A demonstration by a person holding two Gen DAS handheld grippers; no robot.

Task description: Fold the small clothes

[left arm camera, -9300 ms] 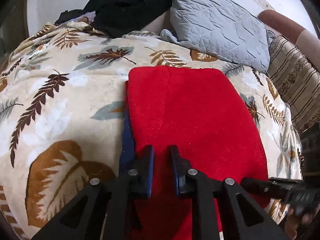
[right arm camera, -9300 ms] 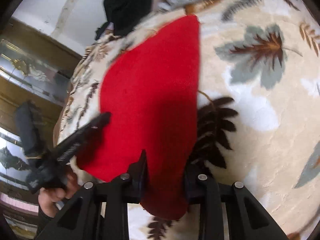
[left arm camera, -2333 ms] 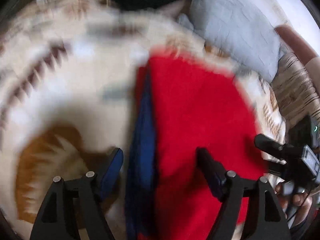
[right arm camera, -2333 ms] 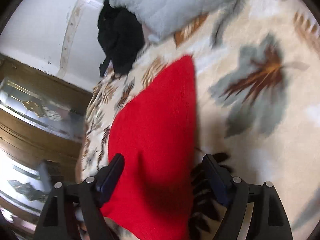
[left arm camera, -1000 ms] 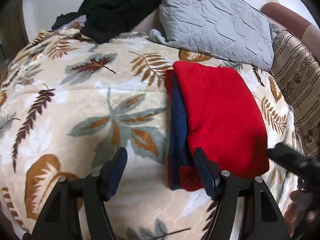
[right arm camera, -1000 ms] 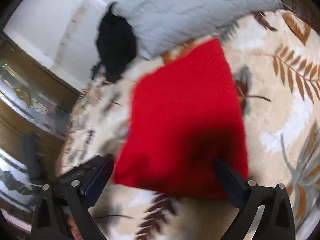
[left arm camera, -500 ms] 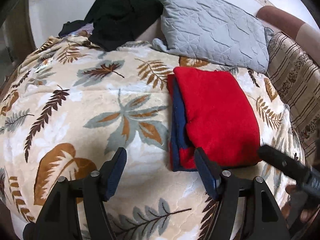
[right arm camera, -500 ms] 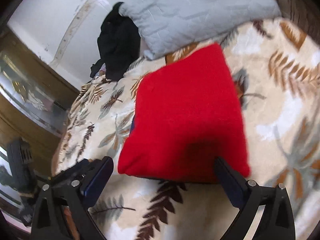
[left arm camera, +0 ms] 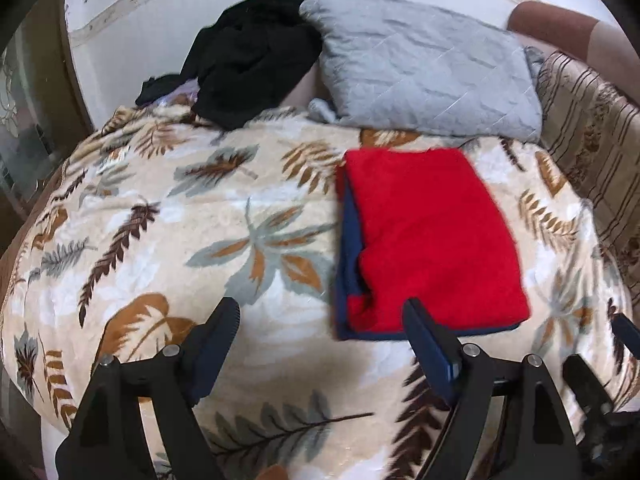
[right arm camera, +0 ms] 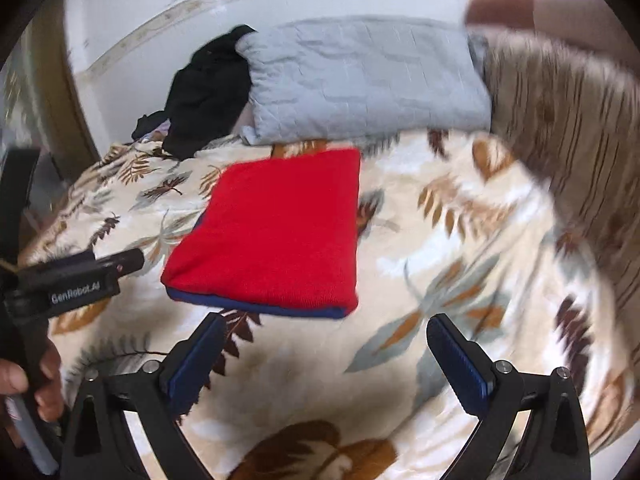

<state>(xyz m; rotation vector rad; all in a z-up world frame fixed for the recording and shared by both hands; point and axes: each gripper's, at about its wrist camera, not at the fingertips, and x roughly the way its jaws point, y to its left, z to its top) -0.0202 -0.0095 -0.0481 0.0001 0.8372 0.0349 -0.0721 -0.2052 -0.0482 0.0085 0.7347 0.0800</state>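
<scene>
A folded red garment (left arm camera: 428, 236) with a dark blue layer showing along its left and near edges lies flat on the leaf-patterned blanket (left arm camera: 160, 216). It also shows in the right wrist view as a red rectangle (right arm camera: 276, 232) with a blue lower edge. My left gripper (left arm camera: 320, 316) hovers just short of the garment's near left corner, its jaws opening wide with nothing between them. My right gripper (right arm camera: 324, 328) is open and empty, held back from the garment's near edge. The left gripper's body (right arm camera: 76, 276) and the hand (right arm camera: 24, 384) holding it show at the left of the right wrist view.
A grey quilted pillow (left arm camera: 428, 64) lies behind the garment against the wall. A heap of black clothes (left arm camera: 248, 56) sits at the back left. A brown striped cushion (left arm camera: 600, 152) lines the right side. The blanket's edge falls away at left (left arm camera: 24, 312).
Both grippers have pulled back and up from the folded garment, which now looks smaller and farther off. The left jaws have spread wider. The right view has swung round and levelled.
</scene>
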